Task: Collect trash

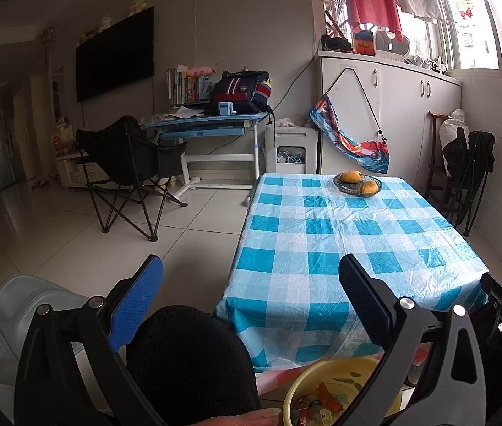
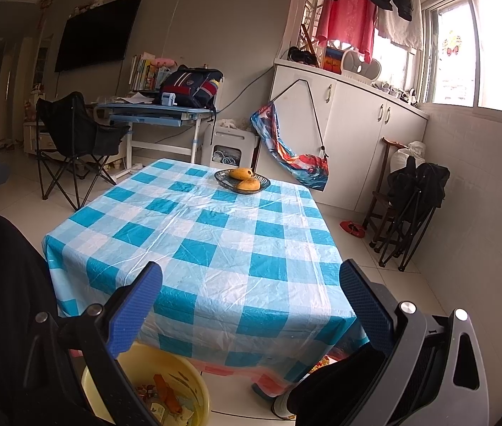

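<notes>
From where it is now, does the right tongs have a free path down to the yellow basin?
Probably yes. The right tongs hang open above the yellow basin, which sits uncovered below, beside the table edge.

— How many things do you have before you?
— You've got one table [image 2: 194, 234], one glass dish [image 2: 242, 181] holding two mangoes [image 2: 241, 173], and one yellow basin [image 2: 194, 387] with wrappers.
— And the chairs?
— You've one open folding chair [image 2: 73, 135] and one folded [image 2: 414, 206].
</notes>
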